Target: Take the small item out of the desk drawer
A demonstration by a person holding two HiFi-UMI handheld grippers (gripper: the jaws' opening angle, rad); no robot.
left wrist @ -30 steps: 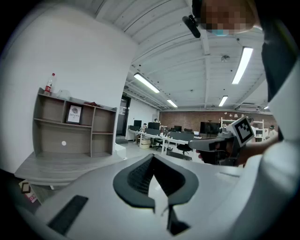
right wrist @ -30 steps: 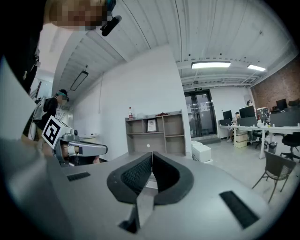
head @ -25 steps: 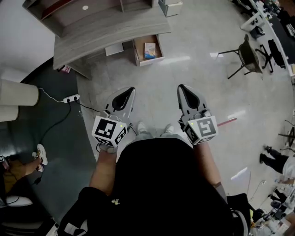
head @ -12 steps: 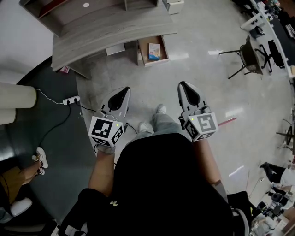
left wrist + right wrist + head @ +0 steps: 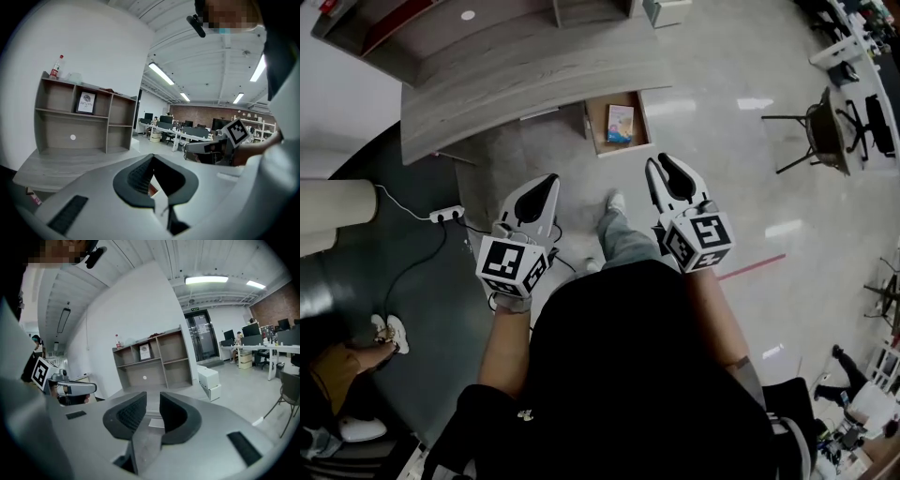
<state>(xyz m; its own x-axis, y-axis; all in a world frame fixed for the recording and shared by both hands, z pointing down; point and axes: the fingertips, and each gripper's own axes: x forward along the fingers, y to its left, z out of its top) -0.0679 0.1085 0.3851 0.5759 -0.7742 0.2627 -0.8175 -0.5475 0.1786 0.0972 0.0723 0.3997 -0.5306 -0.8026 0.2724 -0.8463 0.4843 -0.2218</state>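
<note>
Left tongs (image 5: 547, 182) pressed together and empty, held short of the drawer (image 5: 593, 128) on its left, probably idle. The drawer stands pulled out from under the table (image 5: 516, 70), with the small item (image 5: 620, 123) lying flat inside. Right tongs (image 5: 660, 165), nearer the drawer's right front corner, have just been parting with nothing between them, likely readying for the pick.

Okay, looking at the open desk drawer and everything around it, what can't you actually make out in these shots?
1. The small item in the drawer: head view, too small to say what it is or to read its cover.
2. The drawer's back part: head view, hidden under the desk top.
3. The bottle on the shelves: left gripper view, label too small to read.
</note>
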